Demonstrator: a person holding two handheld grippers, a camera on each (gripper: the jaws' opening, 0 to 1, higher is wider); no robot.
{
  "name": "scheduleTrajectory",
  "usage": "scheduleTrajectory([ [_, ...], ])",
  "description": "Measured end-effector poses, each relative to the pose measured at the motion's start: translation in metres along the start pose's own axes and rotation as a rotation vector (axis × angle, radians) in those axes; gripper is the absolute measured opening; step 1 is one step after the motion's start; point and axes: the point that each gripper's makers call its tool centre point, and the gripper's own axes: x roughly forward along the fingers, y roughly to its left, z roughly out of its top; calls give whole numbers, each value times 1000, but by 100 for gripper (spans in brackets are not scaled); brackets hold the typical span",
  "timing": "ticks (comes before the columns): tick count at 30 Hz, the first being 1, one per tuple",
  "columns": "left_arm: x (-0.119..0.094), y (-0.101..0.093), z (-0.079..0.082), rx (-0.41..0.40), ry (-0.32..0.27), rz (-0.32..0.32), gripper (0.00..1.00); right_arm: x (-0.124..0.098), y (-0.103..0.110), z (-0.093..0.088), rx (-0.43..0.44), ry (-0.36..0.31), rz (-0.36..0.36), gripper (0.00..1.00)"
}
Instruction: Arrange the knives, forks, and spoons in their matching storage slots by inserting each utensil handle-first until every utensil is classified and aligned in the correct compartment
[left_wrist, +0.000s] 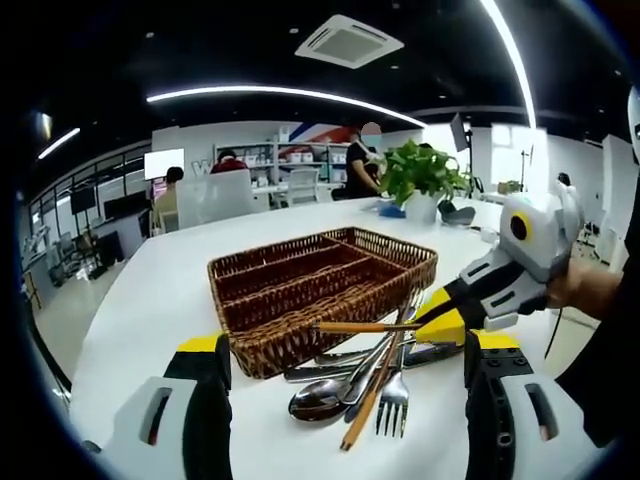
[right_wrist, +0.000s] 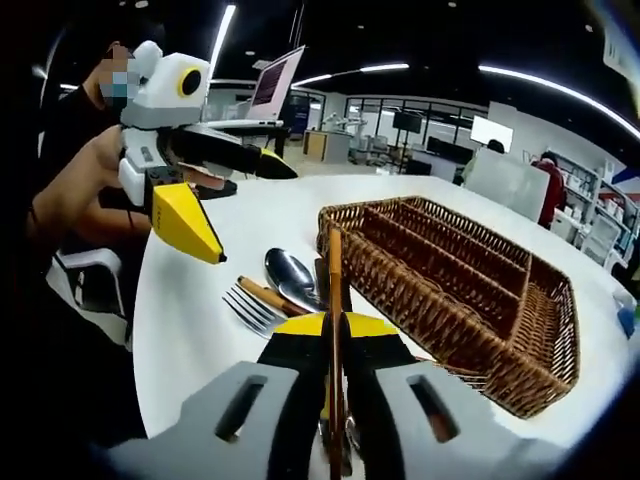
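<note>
Right gripper view: a wooden-handled utensil (right_wrist: 335, 300) is pinched in the right claw (right_wrist: 335, 345), its head hidden. Left claw (left_wrist: 345, 375) is held wide above piled cutlery (left_wrist: 365, 385) beside the wicker tray (left_wrist: 300, 300) on the bench (left_wrist: 150, 300).

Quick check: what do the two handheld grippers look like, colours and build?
Both match. The left gripper has black jaws with yellow caps on pale grey moulded bases with slots. The right gripper is the same; seen from outside, in the left gripper view, it has a white body with a yellow-ringed round detail. Cables and sleeves cannot be made out.
</note>
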Motion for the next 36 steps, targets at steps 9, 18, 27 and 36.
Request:
scheduleTrajectory([
  [9,5,2,3,-1,6,8,99,-1,-26,15,23,-22,-31,3],
  [18,7,-2,5,7,2,-1,99,5,-59,27,19,-21,-99,3],
  [27,5,-5,7,12,-6,-4,99,9,-95,25,68,0,-175,3],
  [36,5,-8,8,17,-7,-10,99,13,-144,15,132,36,-272,3],
])
